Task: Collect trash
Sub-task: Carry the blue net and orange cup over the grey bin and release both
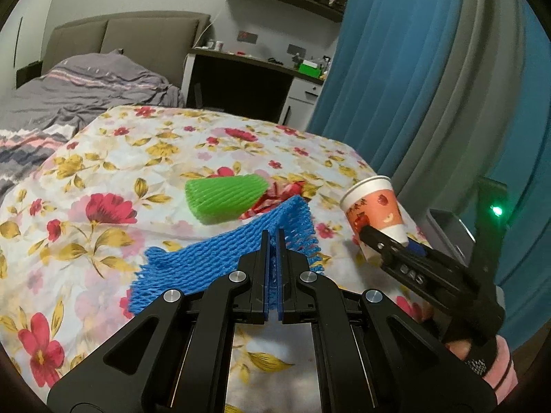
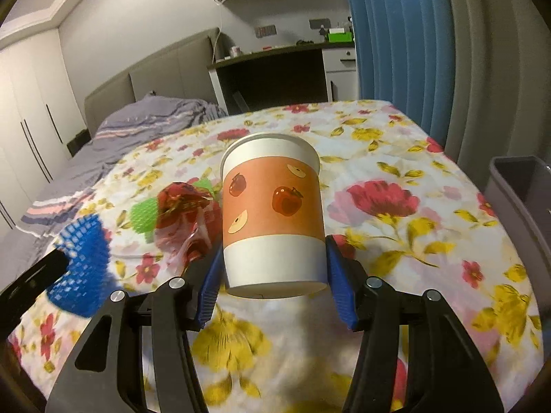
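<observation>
Nearest the left wrist camera, the left gripper (image 1: 273, 241) has its jaws pressed almost together on the blue foam-mesh fruit sleeve (image 1: 220, 265), pinching its near edge while the rest of the sleeve drapes over the flower-printed tabletop (image 1: 103, 172); just beyond it lies the green foam-mesh sleeve (image 1: 224, 199), with a crumpled red wrapper (image 1: 282, 192) touching its far side; to the right, the right gripper (image 1: 382, 244) holds the orange-and-white paper cup with apple prints (image 1: 375, 210) tilted and, it seems, clear of the cloth.

In the right wrist view the right gripper (image 2: 272, 268) has its blue-padded jaws spread just to the cup's width, clamping the cup (image 2: 272, 220) near its base; the grey plastic bin (image 2: 516, 199) stands at the right edge of the tabletop, the visible part of its inside bare.

I judge the task early: two pieces are gripped, none visibly binned, and the green sleeve and red wrapper (image 2: 182, 206) are left.
</observation>
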`<state>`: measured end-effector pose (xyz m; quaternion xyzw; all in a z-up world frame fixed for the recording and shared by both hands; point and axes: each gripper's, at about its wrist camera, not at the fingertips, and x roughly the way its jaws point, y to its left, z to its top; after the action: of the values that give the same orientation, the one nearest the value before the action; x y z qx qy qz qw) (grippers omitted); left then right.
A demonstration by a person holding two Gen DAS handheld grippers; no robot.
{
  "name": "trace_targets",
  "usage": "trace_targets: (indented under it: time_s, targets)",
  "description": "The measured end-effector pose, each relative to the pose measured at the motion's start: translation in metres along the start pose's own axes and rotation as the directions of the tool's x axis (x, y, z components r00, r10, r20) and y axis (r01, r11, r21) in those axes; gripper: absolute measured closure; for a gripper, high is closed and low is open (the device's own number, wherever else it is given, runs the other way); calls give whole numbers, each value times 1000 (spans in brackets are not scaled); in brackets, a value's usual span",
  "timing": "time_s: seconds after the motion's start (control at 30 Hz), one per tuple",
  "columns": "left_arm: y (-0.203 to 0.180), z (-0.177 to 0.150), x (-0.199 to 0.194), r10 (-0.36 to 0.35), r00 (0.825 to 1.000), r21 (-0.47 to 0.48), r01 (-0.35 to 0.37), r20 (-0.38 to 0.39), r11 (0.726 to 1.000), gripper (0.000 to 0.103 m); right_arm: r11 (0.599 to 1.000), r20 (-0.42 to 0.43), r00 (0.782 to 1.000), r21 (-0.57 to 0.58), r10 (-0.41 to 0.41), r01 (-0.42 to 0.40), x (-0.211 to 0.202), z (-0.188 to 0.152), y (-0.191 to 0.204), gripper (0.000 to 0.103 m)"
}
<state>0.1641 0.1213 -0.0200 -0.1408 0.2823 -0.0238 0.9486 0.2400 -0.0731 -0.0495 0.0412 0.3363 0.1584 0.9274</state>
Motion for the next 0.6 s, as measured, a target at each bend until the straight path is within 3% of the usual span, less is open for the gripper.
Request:
trace_targets:
  time_s: [0.33,0.6]
  targets:
    - [-48,1,-13,-58,998,60,57,16,997,101,1000,80,997,13,0,-1,-61,-9,-27,48]
    - [-101,7,-8,-132,991,115,131,3,985,101,997,133,990,63,-47,39,-95,-14,-68,48]
